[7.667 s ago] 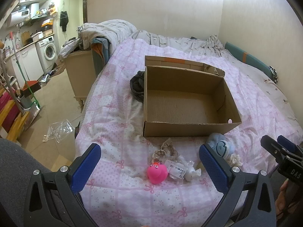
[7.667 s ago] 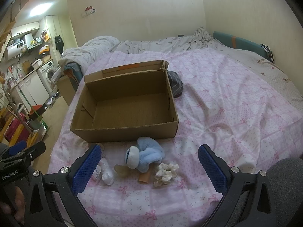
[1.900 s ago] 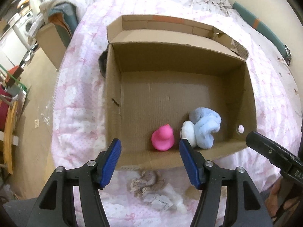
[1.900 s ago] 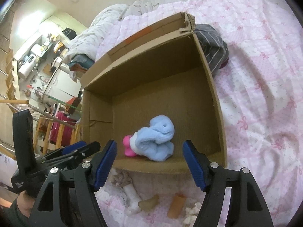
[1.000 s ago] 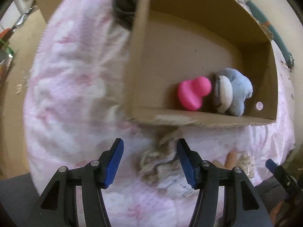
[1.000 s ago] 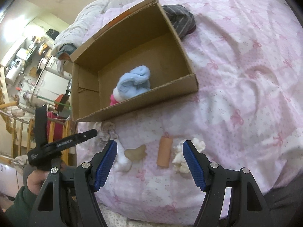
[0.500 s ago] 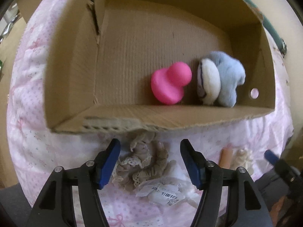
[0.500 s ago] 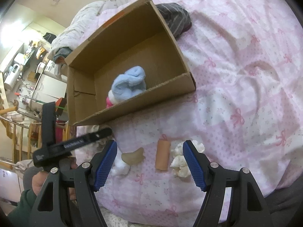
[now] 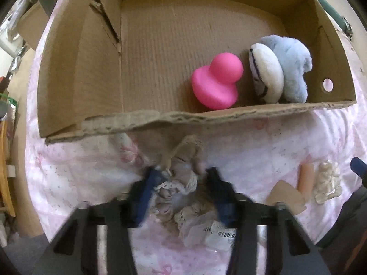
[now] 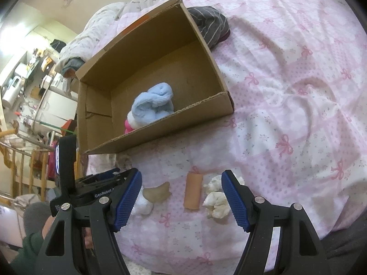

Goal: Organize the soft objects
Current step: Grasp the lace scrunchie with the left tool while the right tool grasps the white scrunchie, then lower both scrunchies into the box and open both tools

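The cardboard box (image 9: pixel 82 73) on the pink bedspread holds a pink rubber duck (image 9: pixel 216 84) and a blue-and-white plush (image 9: pixel 278 71); the plush also shows in the right wrist view (image 10: pixel 152 106). My left gripper (image 9: pixel 181 178) is low on the bed, its blurred jaws close on both sides of a beige lace scrunchie (image 9: pixel 181 181) in front of the box. My right gripper (image 10: pixel 181 194) is open and empty above an orange-tan roll (image 10: pixel 193 190), a cream scrunchie (image 10: pixel 215 200) and a tan soft piece (image 10: pixel 158 192).
A crumpled plastic wrapper with a barcode label (image 9: pixel 218 233) lies beside the lace scrunchie. A white soft lump (image 10: pixel 143 205) lies by the left tool. A grey striped garment (image 10: pixel 209 21) lies behind the box. The bed edge and kitchen clutter are at the left.
My left gripper has dropped down onto the lace scrunchie and its jaws have narrowed around it. My right gripper has stayed open, moving slightly nearer the bed.
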